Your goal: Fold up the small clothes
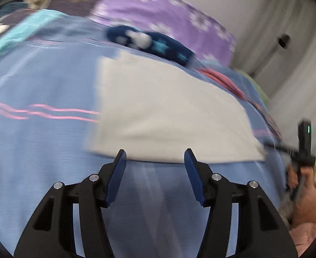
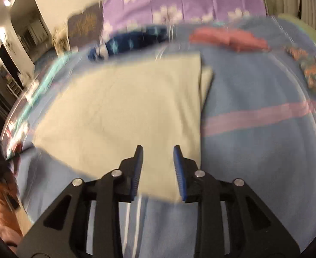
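**Over the blue bedspread, both claws released above a folded pale cloth**

Between the blue ribbed pads of the left gripper (image 1: 155,153) nothing is held: its jaws stand well apart, hovering above the blue bedspread (image 1: 40,146), with the tips level with the near edge of the folded pale cloth (image 1: 162,111). No pad presses on the fabric. The right gripper (image 2: 158,150) is narrower, its jaws parted by a modest gap, also released; its tips hang over the near right part of the same cloth (image 2: 119,111), and whether they brush it cannot be told through the blur.

Both claws are black angular linkages with silver pivot pins and blue, finely grooved finger pads.

The cloth is cream-white, matte and smooth, lying flat as a roughly rectangular stack; in the right wrist view a lower layer peeks out along its far right edge. It sits straight ahead of both claws, on the bedspread, which is soft blue with pink stripes (image 2: 261,116) and thin white lines.

Farther off lie a dark blue garment with pale stars (image 1: 149,40), a pink garment (image 2: 228,38), and a patterned orange-and-teal piece (image 2: 310,71) at the right. Beyond them runs a purple floral sheet (image 2: 183,2). At the right edge of the left wrist view, a hand (image 1: 304,185) grips the other black tool.
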